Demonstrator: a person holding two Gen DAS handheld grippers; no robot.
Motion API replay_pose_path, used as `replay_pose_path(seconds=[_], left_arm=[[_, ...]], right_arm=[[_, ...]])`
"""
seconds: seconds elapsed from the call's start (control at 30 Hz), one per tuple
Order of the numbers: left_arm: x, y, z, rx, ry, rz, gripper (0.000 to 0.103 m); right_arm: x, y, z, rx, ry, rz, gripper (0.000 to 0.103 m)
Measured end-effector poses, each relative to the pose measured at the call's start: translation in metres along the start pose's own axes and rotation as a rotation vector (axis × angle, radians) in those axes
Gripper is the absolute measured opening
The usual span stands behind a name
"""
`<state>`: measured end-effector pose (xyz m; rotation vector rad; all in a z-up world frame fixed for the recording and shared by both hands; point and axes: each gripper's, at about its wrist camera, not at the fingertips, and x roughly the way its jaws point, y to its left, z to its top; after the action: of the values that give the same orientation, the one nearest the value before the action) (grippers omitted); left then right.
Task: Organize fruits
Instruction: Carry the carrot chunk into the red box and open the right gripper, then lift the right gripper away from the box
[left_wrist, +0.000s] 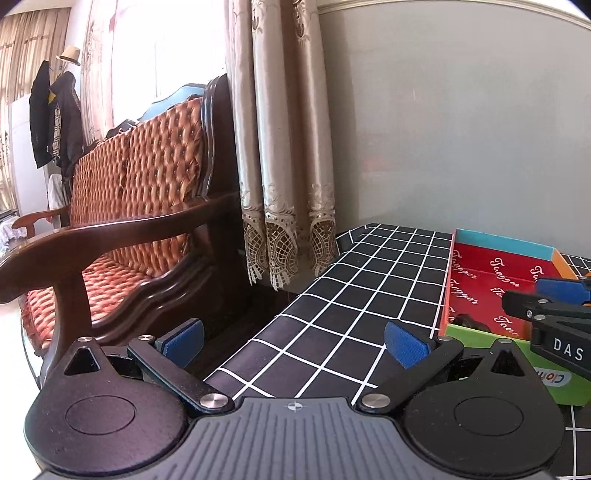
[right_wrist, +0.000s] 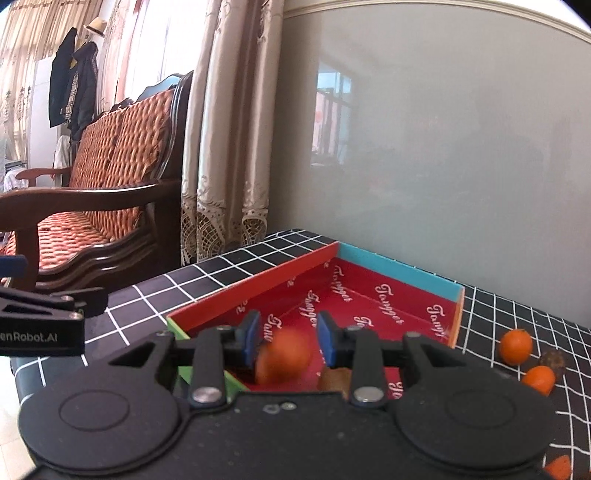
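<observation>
A shallow red box (right_wrist: 373, 295) with blue, orange and green walls stands on the checked table; it also shows in the left wrist view (left_wrist: 491, 280). My right gripper (right_wrist: 286, 341) hangs over the box's near corner, jaws apart. A blurred orange fruit (right_wrist: 284, 356) sits between and just below the fingertips, not clamped. A brown fruit (right_wrist: 334, 380) lies in the box beside it. Two oranges (right_wrist: 516, 346) (right_wrist: 539, 379) and a dark fruit (right_wrist: 553, 360) lie on the table right of the box. My left gripper (left_wrist: 295, 341) is open and empty over the table's left part.
The table has a black cloth with white grid lines (left_wrist: 351, 295). A wooden sofa with orange cushions (left_wrist: 122, 206) stands left of the table, curtains (left_wrist: 284, 147) behind. A grey wall (right_wrist: 443, 147) backs the table. Another orange piece (right_wrist: 559, 466) shows at the lower right.
</observation>
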<state>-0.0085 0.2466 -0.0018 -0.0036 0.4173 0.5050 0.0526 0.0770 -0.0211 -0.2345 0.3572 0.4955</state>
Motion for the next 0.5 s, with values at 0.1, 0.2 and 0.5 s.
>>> replay_pose_path(seconds=[0.1, 0.2, 0.5], left_arm=[[-0.002, -0.001, 0.000, 0.004, -0.001, -0.003, 0.103], [-0.004, -0.003, 0.000, 0.004, -0.004, -0.010, 0.103], [-0.014, -0.031, 0.007, 0.008, -0.027, -0.056, 0.103]], right_arm=[[-0.002, -0.001, 0.000, 0.003, 0.001, 0.001, 0.037], [-0.005, -0.004, 0.000, 0.003, 0.003, -0.007, 0.037], [-0.027, -0.031, -0.001, -0.003, -0.009, -0.071, 0.040]])
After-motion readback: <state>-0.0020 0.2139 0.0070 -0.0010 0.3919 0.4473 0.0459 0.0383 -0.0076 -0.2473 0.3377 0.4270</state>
